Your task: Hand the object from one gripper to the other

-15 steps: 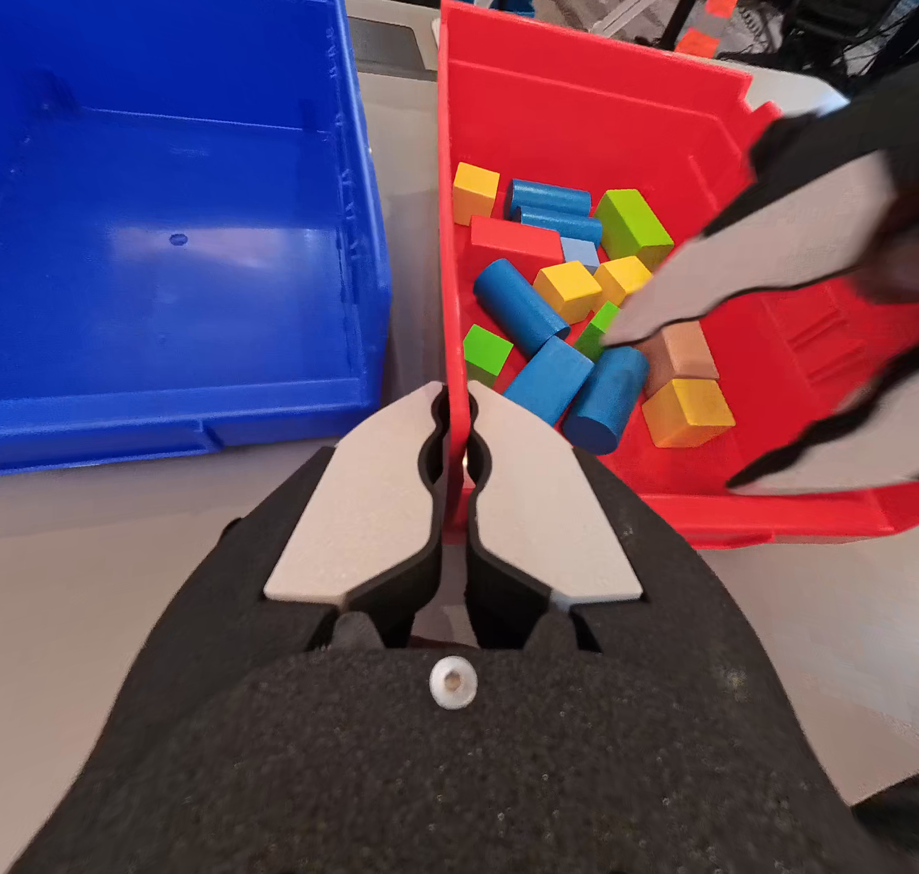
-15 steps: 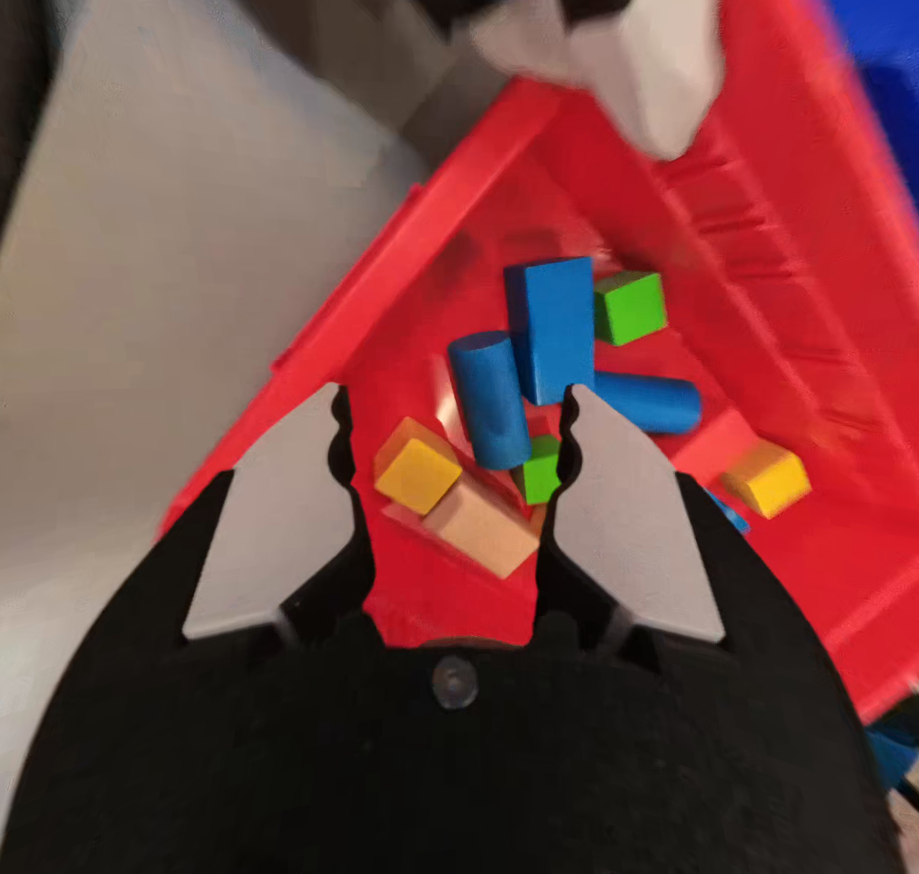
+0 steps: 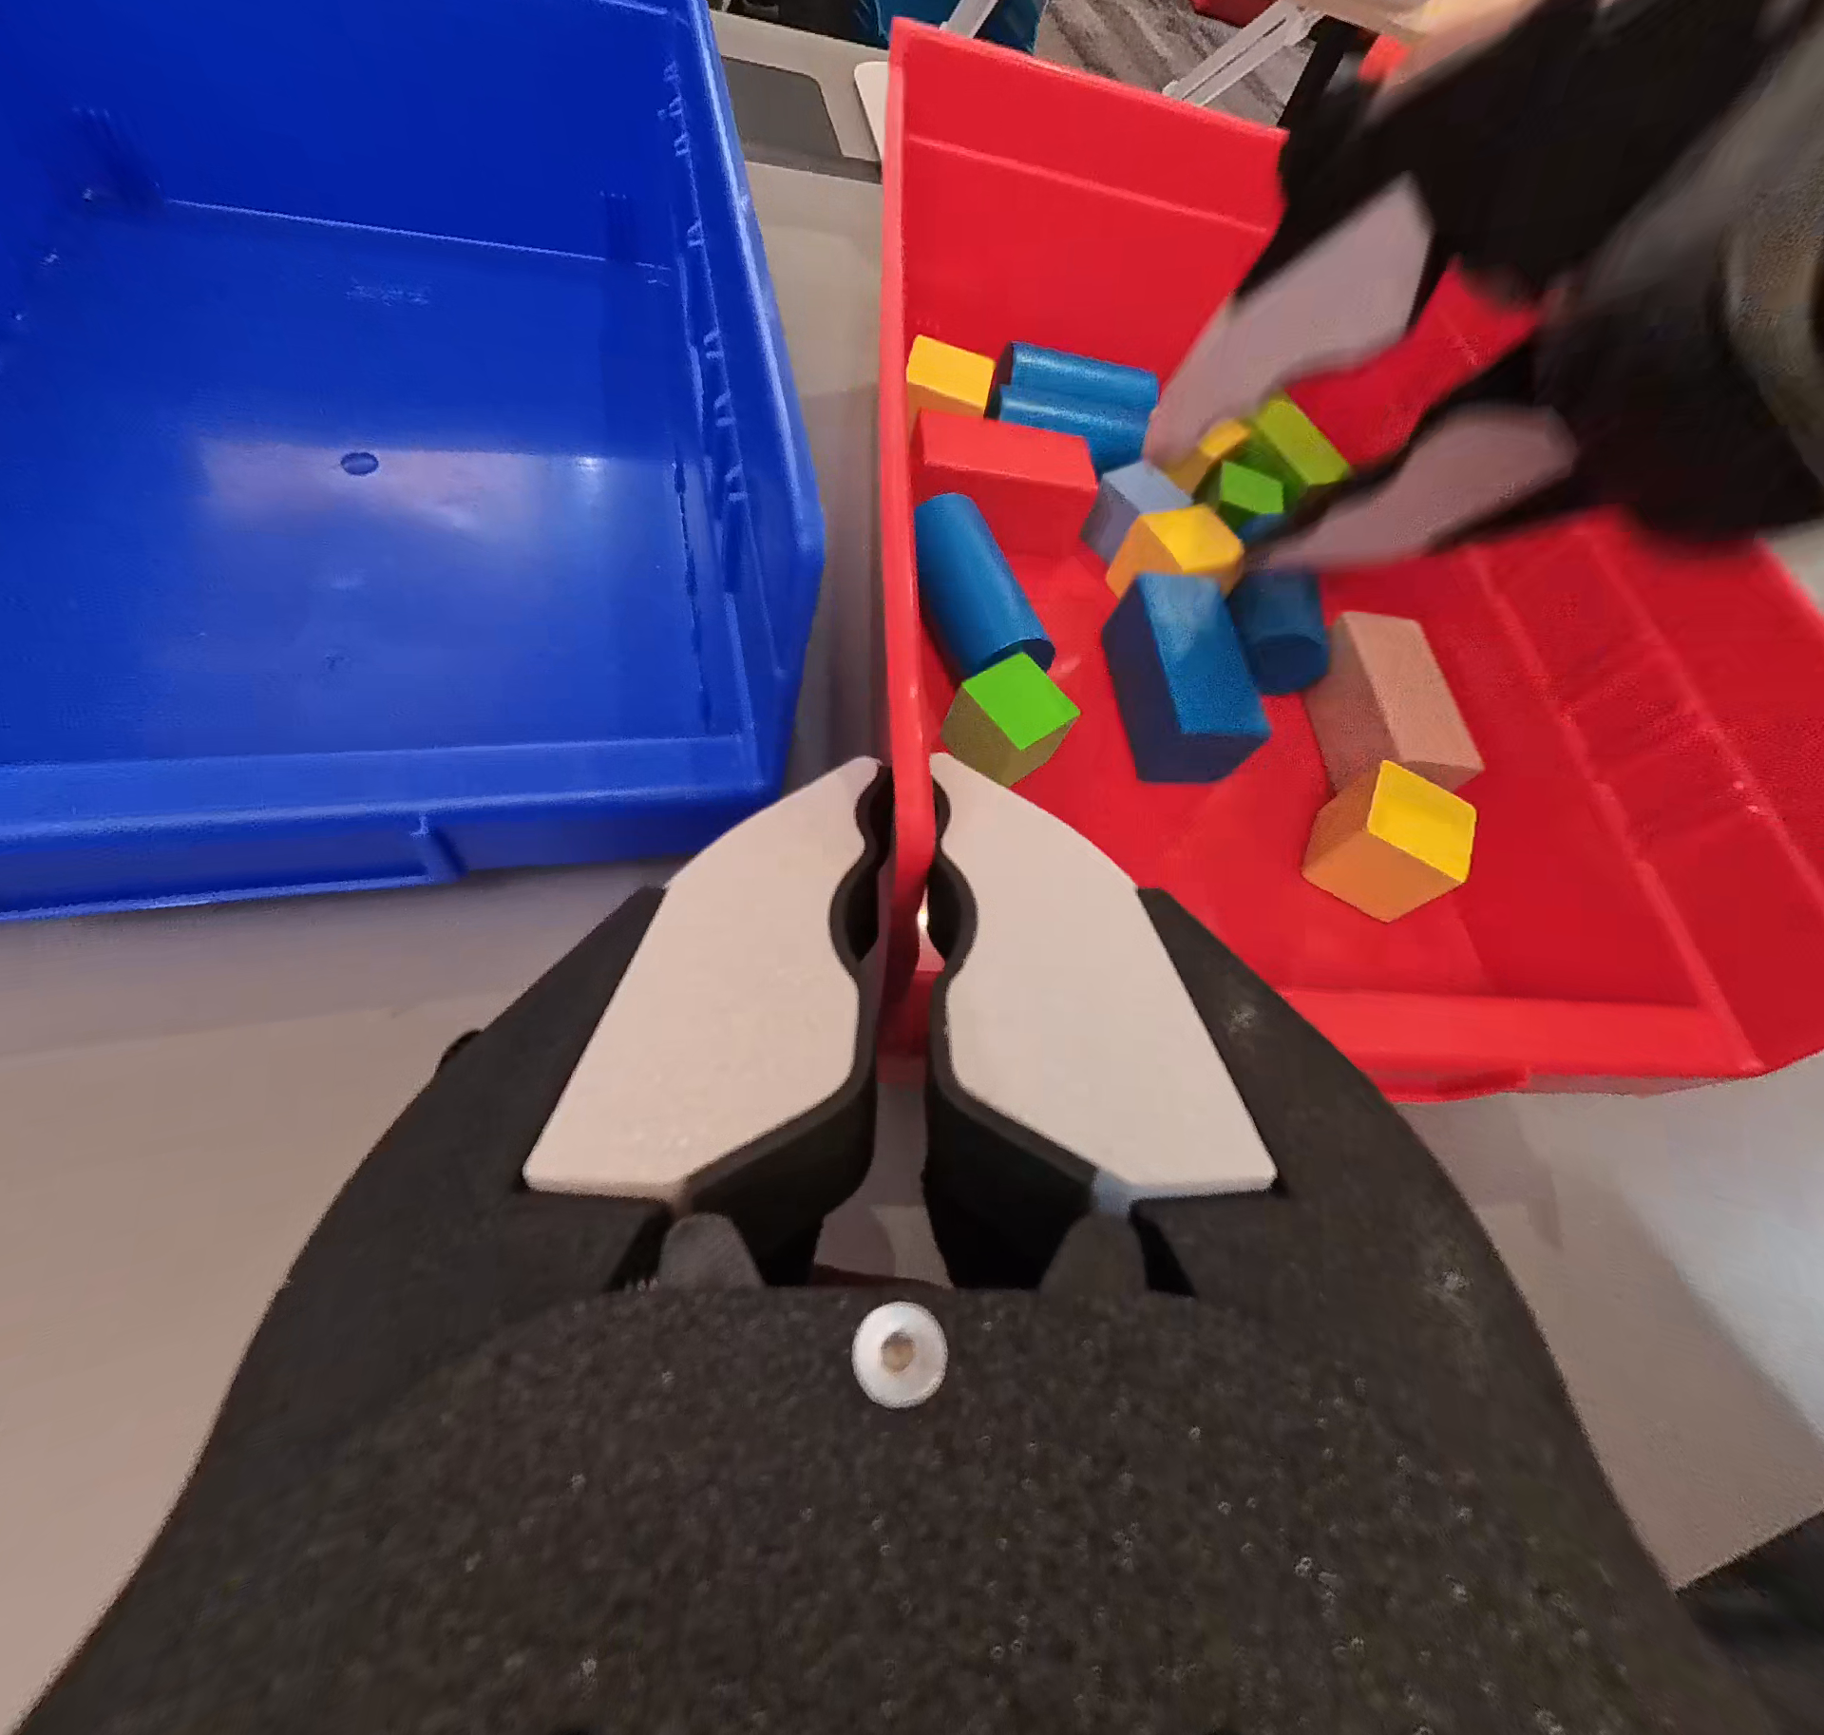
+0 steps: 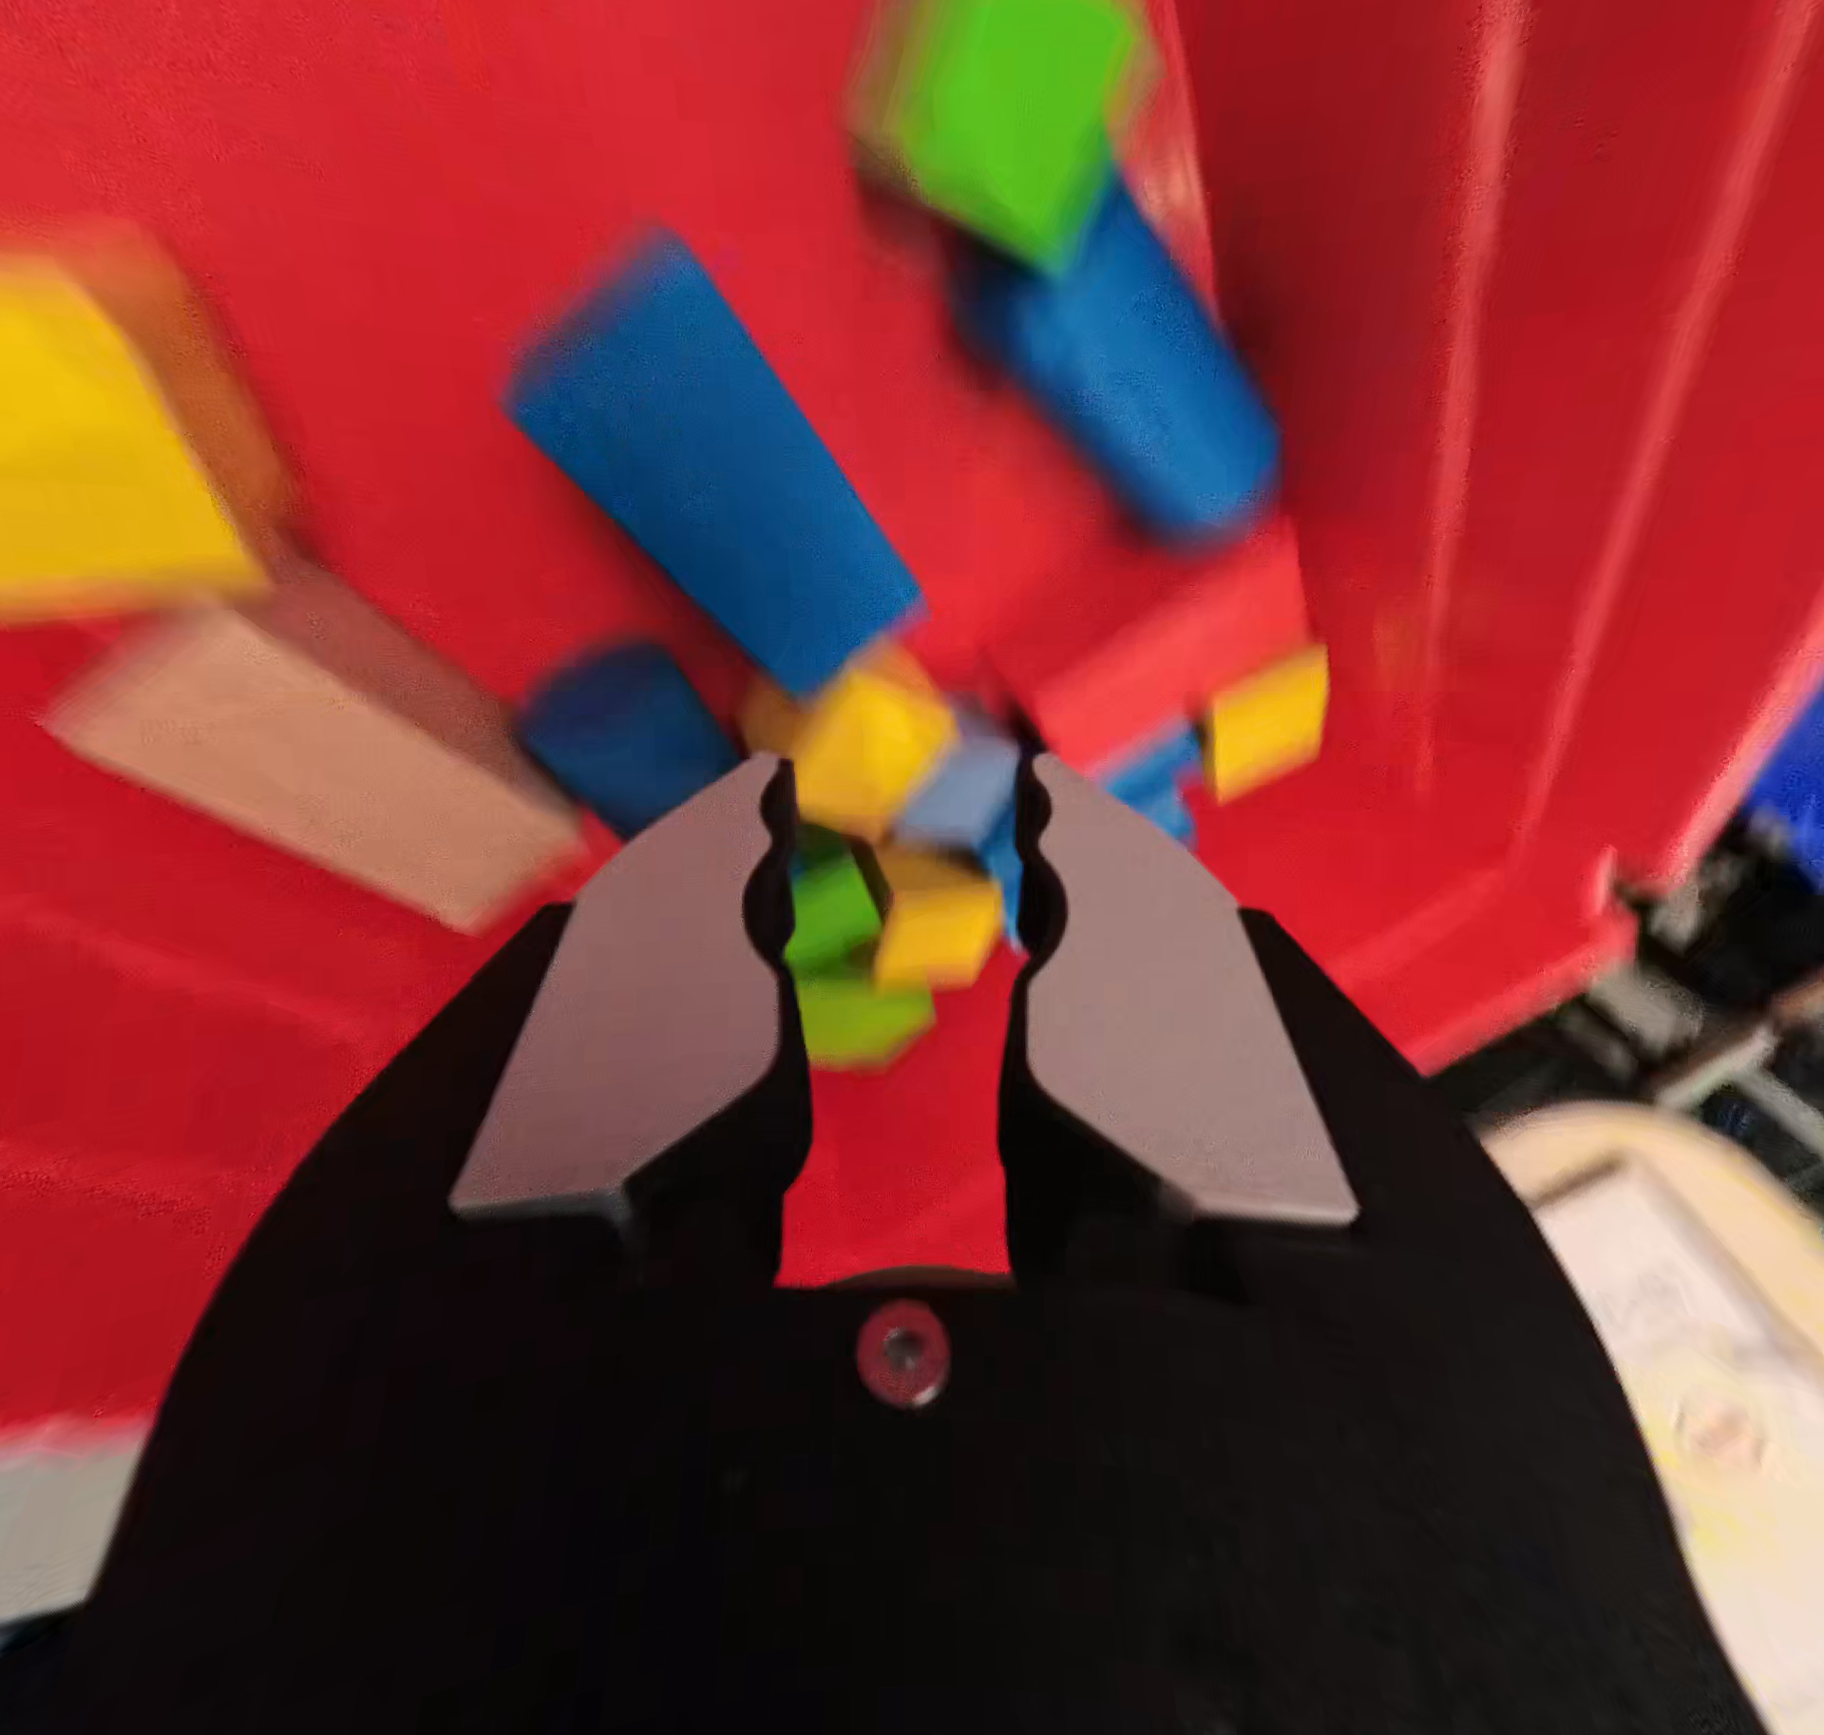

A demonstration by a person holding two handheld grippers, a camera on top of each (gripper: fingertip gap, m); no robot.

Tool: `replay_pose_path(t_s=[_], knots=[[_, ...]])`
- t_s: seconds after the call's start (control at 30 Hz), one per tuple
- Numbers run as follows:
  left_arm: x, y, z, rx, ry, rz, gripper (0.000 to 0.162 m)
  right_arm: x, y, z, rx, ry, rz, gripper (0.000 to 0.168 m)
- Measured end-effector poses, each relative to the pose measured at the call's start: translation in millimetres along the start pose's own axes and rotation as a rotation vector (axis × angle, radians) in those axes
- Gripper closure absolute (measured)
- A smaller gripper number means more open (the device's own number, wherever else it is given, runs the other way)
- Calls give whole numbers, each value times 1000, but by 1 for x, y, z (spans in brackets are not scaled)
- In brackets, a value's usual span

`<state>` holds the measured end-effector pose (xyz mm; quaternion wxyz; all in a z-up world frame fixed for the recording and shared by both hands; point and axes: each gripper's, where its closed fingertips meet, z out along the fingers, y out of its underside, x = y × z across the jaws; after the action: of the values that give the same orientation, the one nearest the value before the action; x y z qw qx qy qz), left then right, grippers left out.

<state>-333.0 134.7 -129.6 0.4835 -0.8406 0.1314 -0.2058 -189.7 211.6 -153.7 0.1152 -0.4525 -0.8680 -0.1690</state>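
Blocks: small yellow block (image 4: 933,918) and green block (image 4: 829,903) lie between the right hand-held gripper (image 4: 908,779) fingers, grasp unclear
Left hand-held gripper (image 3: 903,784): clenched on red bin (image 3: 1086,177) wall

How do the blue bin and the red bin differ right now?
The blue bin holds nothing visible; the red bin holds coloured blocks. The left gripper is shut on the red bin's side wall; nothing grips the blue bin. The right gripper, open, reaches into the red bin only. Both are open-topped plastic bins, side by side.
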Motion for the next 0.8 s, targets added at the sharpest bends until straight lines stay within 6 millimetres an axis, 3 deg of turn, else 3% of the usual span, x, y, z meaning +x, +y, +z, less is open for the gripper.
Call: replay_pose_path(t_s=[0.07, 0.1, 0.17, 0.23, 0.27, 0.3, 0.37, 0.4, 0.43, 0.47, 0.5, 0.57, 0.6, 0.7, 0.8], knots=[[0, 0, 0, 0, -10, 2, 159, 17, 46, -16, -32, 18, 159, 127], [0, 0, 0, 0, -12, 2, 159, 18, 53, -25, 10, -4, 238, 127], [0, -1, 1, 2, -12, -6, 159, 9, 48, -34, 89, -70, 314, 126], [-1, -2, 1, 6, -7, -21, 159, -16, 51, -25, 17, -170, 270, 125], [0, -2, 2, 7, -2, -26, 159, -21, 60, -16, -65, -178, 227, 134], [0, -1, 2, 3, -1, -28, 158, -18, 68, -6, -126, -152, 189, 139], [1, -1, 2, 5, 0, -31, 159, -19, 76, 11, -201, -191, 189, 128], [1, -1, 1, 6, -3, -25, 159, -27, 76, 13, -232, -296, 192, 148], [2, 0, 1, 6, -11, -16, 159, -25, 70, 14, -227, -344, 217, 157], [2, 0, 1, 7, -18, -7, 159, -20, 59, 16, -184, -342, 257, 144], [2, 0, 1, 8, -24, -3, 159, -16, 41, 15, -88, -353, 268, 142], [2, 0, 1, 13, -23, -1, 159, -24, -8, 7, 175, -463, 329, 133], [2, 0, 1, 13, -18, -5, 159, -26, -21, 3, 236, -486, 353, 126], [2, 0, 0, 19, -5, -13, 158, -4, -10, -6, 248, -329, 350, 125], [3, 0, -1, 18, -12, -1, 159, 19, 36, -2, 101, -150, 355, 116]])
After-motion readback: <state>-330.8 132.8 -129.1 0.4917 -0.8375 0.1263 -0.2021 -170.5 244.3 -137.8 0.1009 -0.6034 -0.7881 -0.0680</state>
